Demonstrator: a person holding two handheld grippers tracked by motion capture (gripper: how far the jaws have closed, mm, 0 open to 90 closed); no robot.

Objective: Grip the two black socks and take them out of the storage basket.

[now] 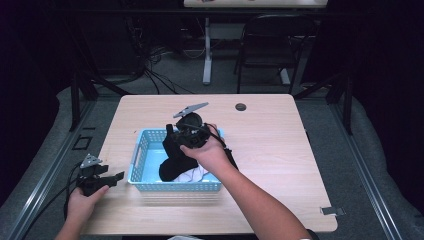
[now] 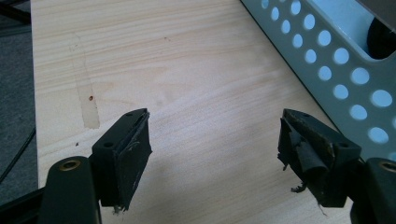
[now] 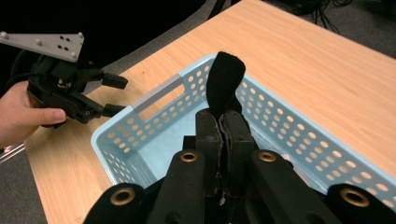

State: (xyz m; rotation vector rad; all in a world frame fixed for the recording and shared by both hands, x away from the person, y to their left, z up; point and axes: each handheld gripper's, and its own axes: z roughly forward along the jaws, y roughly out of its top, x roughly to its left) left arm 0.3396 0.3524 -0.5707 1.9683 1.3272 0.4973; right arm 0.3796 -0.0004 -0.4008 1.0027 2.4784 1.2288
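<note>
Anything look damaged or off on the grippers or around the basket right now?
The left gripper, open over bare table, has worn pads: the rubber is torn and peeling with frayed bits hanging. The right gripper pinches black cloth over the blue basket; nothing spilled.

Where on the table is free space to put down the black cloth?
Bare table lies right of the blue basket, out to the edge, and behind it toward the round hole. Left of the basket it is crowded by the left gripper.

Counter (image 1: pixel 280 150): pale matt wood-grain; basket (image 1: pixel 142 155): light-blue perforated smooth plastic; black garment (image 3: pixel 225 79): soft matt cloth; left gripper (image 2: pixel 215 154): matt black plastic, pads frayed and rough.
</note>
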